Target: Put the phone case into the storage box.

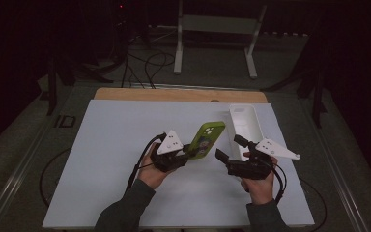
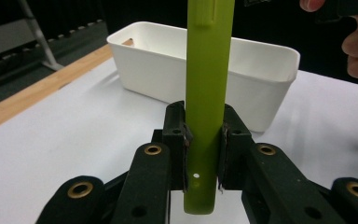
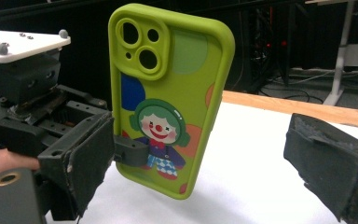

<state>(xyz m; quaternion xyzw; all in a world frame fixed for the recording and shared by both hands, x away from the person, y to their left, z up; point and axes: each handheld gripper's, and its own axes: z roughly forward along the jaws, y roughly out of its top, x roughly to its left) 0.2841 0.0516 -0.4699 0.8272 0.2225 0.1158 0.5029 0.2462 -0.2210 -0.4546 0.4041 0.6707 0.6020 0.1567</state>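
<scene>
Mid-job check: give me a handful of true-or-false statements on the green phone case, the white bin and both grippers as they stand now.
1. The left gripper is clamped on the lime-green silicone phone case with a clown print. True.
2. The green case lies inside the white rectangular plastic bin. False: it is held above the white tabletop, beside the bin.
3. The right gripper has its jaws apart with nothing between them. True.
4. The case's camera cutouts face the left gripper's camera. False: that camera sees only the case's narrow edge.
5. The bin sits on the person's left side. False: it sits to the right.
</scene>
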